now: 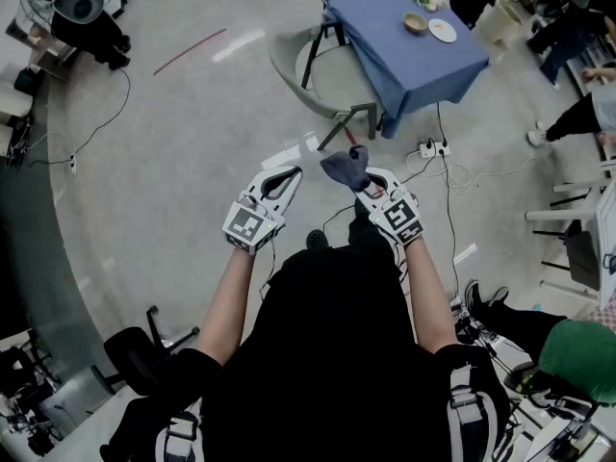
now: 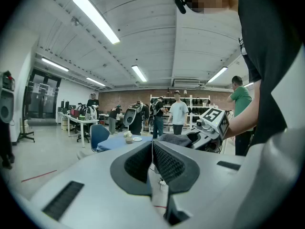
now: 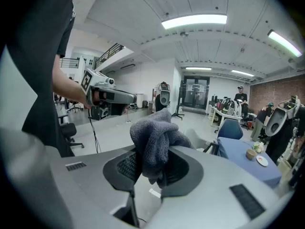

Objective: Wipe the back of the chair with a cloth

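Crumpled dark grey cloth (image 3: 153, 142) held up over the floor.
The right tongs (image 3: 151, 170) are clamped on it; the left tongs (image 2: 152, 160) are pressed together, holding nothing. The pale grey plastic chair (image 1: 306, 64) stands well apart, just beside the blue-draped surface (image 1: 423, 61).

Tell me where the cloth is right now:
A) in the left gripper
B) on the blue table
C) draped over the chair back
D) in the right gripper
D: the right gripper view shows the grey cloth bunched up and clamped between the jaws of the right gripper, while the left gripper has its jaws shut on nothing.
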Demonstrator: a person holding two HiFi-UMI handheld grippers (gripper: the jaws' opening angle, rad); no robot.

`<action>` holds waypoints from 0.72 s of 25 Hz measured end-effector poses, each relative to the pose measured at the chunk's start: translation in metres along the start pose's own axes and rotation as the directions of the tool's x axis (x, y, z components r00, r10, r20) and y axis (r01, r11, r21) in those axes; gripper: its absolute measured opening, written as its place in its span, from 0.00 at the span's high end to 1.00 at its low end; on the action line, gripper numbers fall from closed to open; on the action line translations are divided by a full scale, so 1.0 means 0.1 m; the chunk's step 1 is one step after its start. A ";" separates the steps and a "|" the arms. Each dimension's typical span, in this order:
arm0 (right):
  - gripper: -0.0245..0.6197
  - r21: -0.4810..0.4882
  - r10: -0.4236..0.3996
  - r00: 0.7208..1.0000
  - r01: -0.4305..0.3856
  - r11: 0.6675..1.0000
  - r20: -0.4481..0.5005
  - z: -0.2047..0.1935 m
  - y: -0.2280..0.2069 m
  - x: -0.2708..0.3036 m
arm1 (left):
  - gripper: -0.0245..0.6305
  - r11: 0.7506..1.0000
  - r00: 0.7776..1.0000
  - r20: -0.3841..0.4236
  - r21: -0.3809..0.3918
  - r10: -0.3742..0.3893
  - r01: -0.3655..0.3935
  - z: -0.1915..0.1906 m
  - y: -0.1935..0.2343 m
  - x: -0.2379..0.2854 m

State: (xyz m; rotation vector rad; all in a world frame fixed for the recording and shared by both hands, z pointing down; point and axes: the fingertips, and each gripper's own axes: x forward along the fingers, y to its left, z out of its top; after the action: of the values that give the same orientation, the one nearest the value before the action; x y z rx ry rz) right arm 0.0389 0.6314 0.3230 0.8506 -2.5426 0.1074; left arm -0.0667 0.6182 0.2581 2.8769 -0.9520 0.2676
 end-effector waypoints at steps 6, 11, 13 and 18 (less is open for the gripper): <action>0.79 -0.018 0.007 1.000 -0.007 1.000 -0.002 -0.06 0.10 0.06 | 0.92 1.000 1.000 0.005 0.009 0.002 -0.002 -0.08 0.02 -0.06; 0.79 -0.014 0.016 1.000 -0.016 1.000 -0.011 -0.10 0.21 0.05 | 0.92 1.000 1.000 -0.008 0.021 0.007 -0.007 -0.07 0.00 -0.12; 0.79 -0.021 0.015 1.000 -0.015 1.000 -0.007 -0.08 0.24 0.06 | 0.92 1.000 1.000 0.009 0.011 0.006 -0.006 -0.06 0.00 -0.14; 0.79 -0.012 0.025 1.000 -0.025 1.000 0.004 -0.07 0.26 0.00 | 0.92 1.000 1.000 0.003 0.025 0.008 -0.008 -0.05 -0.01 -0.09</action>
State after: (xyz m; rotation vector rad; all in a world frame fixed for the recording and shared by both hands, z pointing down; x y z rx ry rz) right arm 0.0261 0.6539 0.3308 0.8155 -2.5559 0.0981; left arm -0.0744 0.6251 0.2616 2.8971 -0.9683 0.2781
